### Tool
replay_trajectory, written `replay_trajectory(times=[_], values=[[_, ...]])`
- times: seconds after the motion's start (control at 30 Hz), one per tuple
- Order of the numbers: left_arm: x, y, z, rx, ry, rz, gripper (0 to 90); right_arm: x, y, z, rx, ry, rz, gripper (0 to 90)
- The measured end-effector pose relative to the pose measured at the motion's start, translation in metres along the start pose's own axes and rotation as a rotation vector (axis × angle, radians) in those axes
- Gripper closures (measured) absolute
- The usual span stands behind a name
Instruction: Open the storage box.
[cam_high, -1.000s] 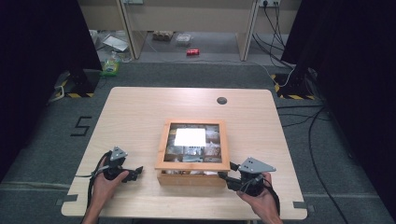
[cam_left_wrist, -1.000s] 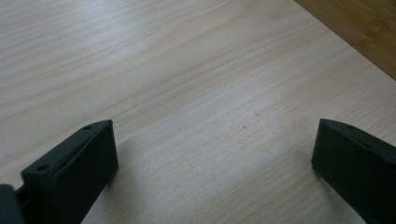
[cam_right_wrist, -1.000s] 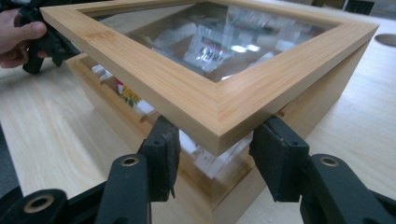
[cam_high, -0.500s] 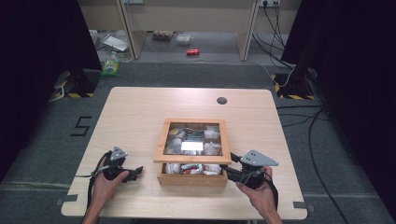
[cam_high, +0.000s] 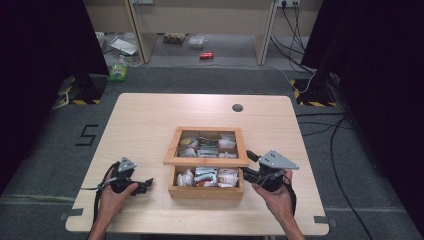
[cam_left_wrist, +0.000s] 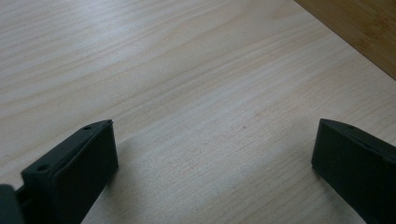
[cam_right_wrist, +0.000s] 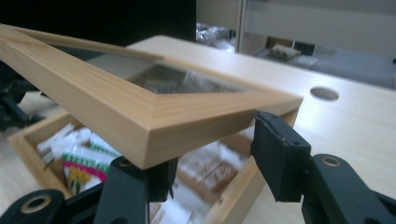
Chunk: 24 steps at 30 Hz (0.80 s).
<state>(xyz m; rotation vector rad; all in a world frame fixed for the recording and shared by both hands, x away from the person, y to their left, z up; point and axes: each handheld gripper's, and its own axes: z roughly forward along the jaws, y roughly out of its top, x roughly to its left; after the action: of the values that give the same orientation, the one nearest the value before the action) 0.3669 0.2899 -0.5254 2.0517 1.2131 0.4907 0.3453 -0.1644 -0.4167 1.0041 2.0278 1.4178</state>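
A: From the high view, where does the wooden box (cam_high: 205, 187) sit?

B: On the table (cam_high: 150, 120), near the person's edge. Its glass-paned lid (cam_high: 206, 148) is lifted at the front and tilts up over the box, so the packets (cam_high: 206, 176) in the front compartments show beneath it. The right gripper (cam_high: 251, 165) is at the box's right front corner, its jaws reaching to the lid's corner. The left gripper (cam_high: 147, 183) rests on the table just left of the box, apart from it.

A: And the left gripper view?

B: The two black jaws stand wide apart over bare table (cam_left_wrist: 196, 93) with nothing between them, so that claw is released. A strip of the box's wooden side (cam_left_wrist: 359, 28) crosses the top right corner.

A: The right gripper view?

B: The lid's corner (cam_right_wrist: 154, 126) lies between the jaws of the right gripper (cam_right_wrist: 212, 158). One jaw sits under the lid's frame and props it up; the other stands just beside the frame's edge. Whether the pads actually clamp the wood I cannot tell. Below the lid, the open box (cam_right_wrist: 28, 140) holds packets (cam_right_wrist: 79, 163).
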Motion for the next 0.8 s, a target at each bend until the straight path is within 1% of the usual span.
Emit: replay_trajectory(times=[0.07,0.1,0.2,0.23,0.3,0.33,0.43,0.47,0.53,0.6,0.67,0.7,0.8], values=[[0.0,0.0,0.0,0.0,0.0,0.0,0.0,-0.001,0.002,0.001,-0.006,0.0,0.004,50.9],[0.0,0.0,0.0,0.0,0.0,0.0,0.0,-0.003,0.008,0.003,-0.012,-0.006,0.006,50.1],[0.0,0.0,0.0,0.0,0.0,0.0,0.0,-0.005,0.011,0.007,-0.014,-0.009,0.008,49.8],[0.0,0.0,0.0,0.0,0.0,0.0,0.0,-0.008,0.011,0.01,-0.011,-0.005,0.029,49.7],[0.0,0.0,0.0,0.0,0.0,0.0,0.0,-0.009,0.011,0.011,-0.012,-0.006,0.033,49.6],[0.0,0.0,0.0,0.0,0.0,0.0,0.0,-0.01,0.012,0.014,-0.015,-0.005,0.046,48.9],[0.0,0.0,0.0,0.0,0.0,0.0,0.0,-0.012,0.014,0.017,-0.017,-0.01,0.046,48.2],[0.0,0.0,0.0,0.0,0.0,0.0,0.0,-0.013,0.017,0.018,-0.028,-0.01,0.053,48.1],[0.0,0.0,0.0,0.0,0.0,0.0,0.0,-0.013,0.018,0.019,-0.03,-0.013,0.054,48.2],[0.0,0.0,0.0,0.0,0.0,0.0,0.0,-0.016,0.022,0.023,-0.039,-0.021,0.056,48.2],[0.0,0.0,0.0,-0.001,0.0,-0.001,0.0,-0.018,0.024,0.027,-0.04,-0.024,0.071,48.9],[0.0,0.0,0.0,-0.001,0.0,-0.001,0.0,-0.018,0.024,0.027,-0.04,-0.024,0.071,48.9],[0.0,0.0,0.0,0.0,-0.001,0.001,0.0,-0.024,0.025,0.031,-0.05,-0.017,0.102,49.8]])
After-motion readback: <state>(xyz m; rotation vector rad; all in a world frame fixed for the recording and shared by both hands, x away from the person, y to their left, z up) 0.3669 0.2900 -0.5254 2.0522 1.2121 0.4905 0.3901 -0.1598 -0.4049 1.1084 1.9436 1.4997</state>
